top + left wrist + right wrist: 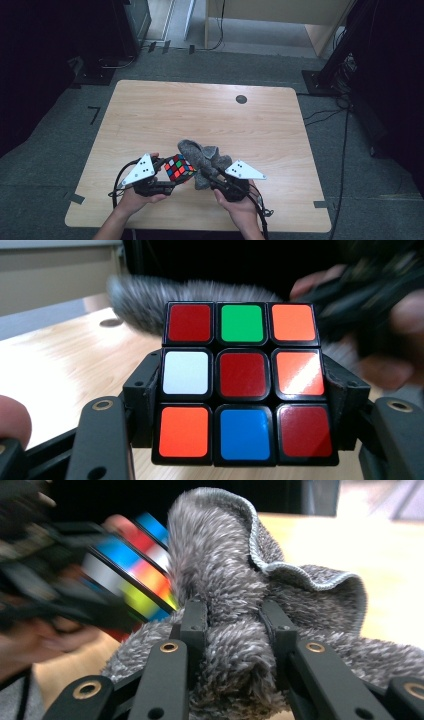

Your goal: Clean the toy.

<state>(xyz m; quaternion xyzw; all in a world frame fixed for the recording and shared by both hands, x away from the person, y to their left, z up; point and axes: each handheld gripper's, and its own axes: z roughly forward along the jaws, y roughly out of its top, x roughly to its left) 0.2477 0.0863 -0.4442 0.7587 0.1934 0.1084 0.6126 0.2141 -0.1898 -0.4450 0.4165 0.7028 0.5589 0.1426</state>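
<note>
Over the wooden table (150, 115), my left claw (167, 176) clamps the Rubik's cube (179, 167); my right claw (209, 175) pinches the grey cloth (202, 155) against it. Wiping looks underway, not finished.

My left tongs (243, 390) are black, gripping a black-framed cube (243, 382) whose near face reads red, green, orange; white, red, orange; orange, blue, red; my right tongs (234, 630) are black with brass-coloured rivets, bunching a fuzzy mottled grey cloth (225, 580) with a paler grey hem; the table (150, 115) is pale woodgrain.
</note>
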